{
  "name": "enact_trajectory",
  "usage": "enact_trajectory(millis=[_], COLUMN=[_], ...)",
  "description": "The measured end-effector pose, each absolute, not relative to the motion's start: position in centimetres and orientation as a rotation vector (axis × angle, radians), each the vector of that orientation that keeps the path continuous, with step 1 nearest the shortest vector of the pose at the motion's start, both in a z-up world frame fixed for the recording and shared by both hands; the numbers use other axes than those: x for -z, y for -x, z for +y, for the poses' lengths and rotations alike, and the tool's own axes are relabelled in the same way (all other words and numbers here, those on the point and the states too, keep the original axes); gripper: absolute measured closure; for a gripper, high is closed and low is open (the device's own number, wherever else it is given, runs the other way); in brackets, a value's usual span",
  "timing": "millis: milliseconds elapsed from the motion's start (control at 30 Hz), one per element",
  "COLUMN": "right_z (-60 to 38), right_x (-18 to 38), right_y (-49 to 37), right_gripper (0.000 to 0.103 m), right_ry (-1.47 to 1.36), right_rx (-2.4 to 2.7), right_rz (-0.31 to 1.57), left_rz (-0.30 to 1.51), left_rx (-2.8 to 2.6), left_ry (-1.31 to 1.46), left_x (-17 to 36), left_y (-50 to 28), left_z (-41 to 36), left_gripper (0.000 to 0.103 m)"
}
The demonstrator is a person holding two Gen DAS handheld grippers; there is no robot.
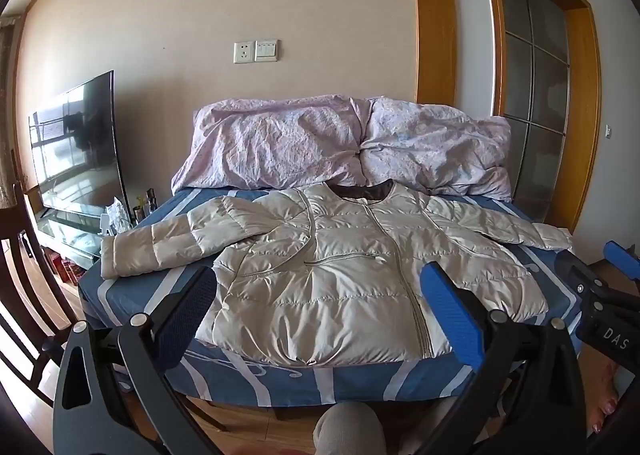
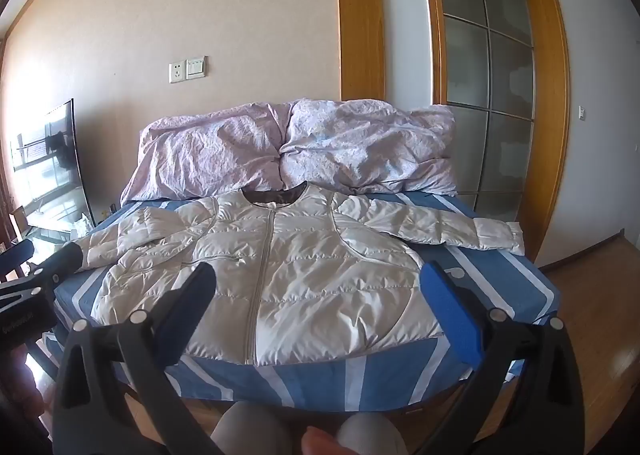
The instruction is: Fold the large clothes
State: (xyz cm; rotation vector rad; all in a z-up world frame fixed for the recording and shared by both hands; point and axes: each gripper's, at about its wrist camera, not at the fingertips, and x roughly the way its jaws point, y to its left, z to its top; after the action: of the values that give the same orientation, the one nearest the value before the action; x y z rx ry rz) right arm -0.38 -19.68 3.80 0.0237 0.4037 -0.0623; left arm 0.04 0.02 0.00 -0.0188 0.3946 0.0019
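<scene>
- Blue striped bed (image 1: 132, 295) fills the room's middle, with two pink pillows (image 1: 280, 143) at its far edge and a TV (image 1: 76, 151) off to its left side.
- On the bed lies the puffy silver jacket (image 1: 340, 263), front up and zipped, its collar toward the pillows and its bottom hem at the near edge.
- One sleeve (image 1: 152, 247) reaches the bed's left edge and the other sleeve (image 2: 472, 231) reaches the right edge. Either could slide off and pull the jacket crooked.
- Both tools hang in front of the near edge. The left gripper (image 1: 316, 307) has its jaws wide apart and holds nothing. The right gripper (image 2: 316, 307) is the same.
- I think the shiny cloth is slippery, so a small pinch may slip out.
- I think the puffy filling may spring back and undo a fold.
</scene>
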Motion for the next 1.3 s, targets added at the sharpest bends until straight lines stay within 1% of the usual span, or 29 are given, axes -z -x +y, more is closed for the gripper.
enact_trajectory(millis=[933, 1300], right_z=[-20.05, -19.51], right_x=[-4.5, -3.98], right_y=[0.57, 0.43], right_gripper=[0.002, 0.002], right_ry=[-0.023, -0.014], right_rx=[0.067, 0.06], right_rz=[0.402, 0.401], left_rz=[0.389, 0.389], left_rx=[0.002, 0.011], left_ry=[0.007, -0.005], left_x=[0.05, -0.08], left_y=[-0.03, 0.2], left_z=[0.14, -0.23], left_gripper=[0.001, 0.001])
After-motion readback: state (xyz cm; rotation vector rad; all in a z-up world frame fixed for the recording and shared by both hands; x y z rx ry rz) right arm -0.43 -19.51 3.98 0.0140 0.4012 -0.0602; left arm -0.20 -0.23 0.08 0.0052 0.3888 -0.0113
